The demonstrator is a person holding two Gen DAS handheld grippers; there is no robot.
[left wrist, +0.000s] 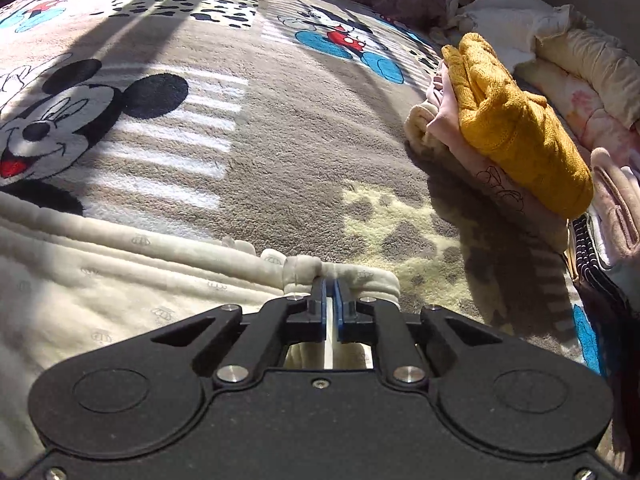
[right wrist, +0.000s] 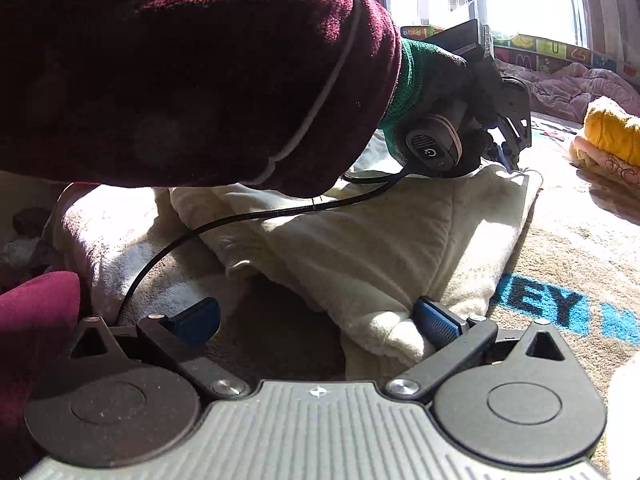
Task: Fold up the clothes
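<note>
1. Pinching the bunched hem of a cream fleece garment with the left gripper, blue pads nearly touching, cloth squeezed between; seen at 1 o'clock in the right wrist view.
2. Hovering low with the right gripper, fingers spread wide, nothing held; near corner of the garment resting against the right pad, apart from the left one.
3. Lying half folded on the Mickey Mouse blanket, with the folded pile topped by a mustard knit sweater at 2 o'clock.
4. Risk, probably: closing too early and catching only one layer, so fold goes crooked.
5. Also: snagging the black cable draped over the fleece, or pulling unevenly and dragging the blanket.
</note>
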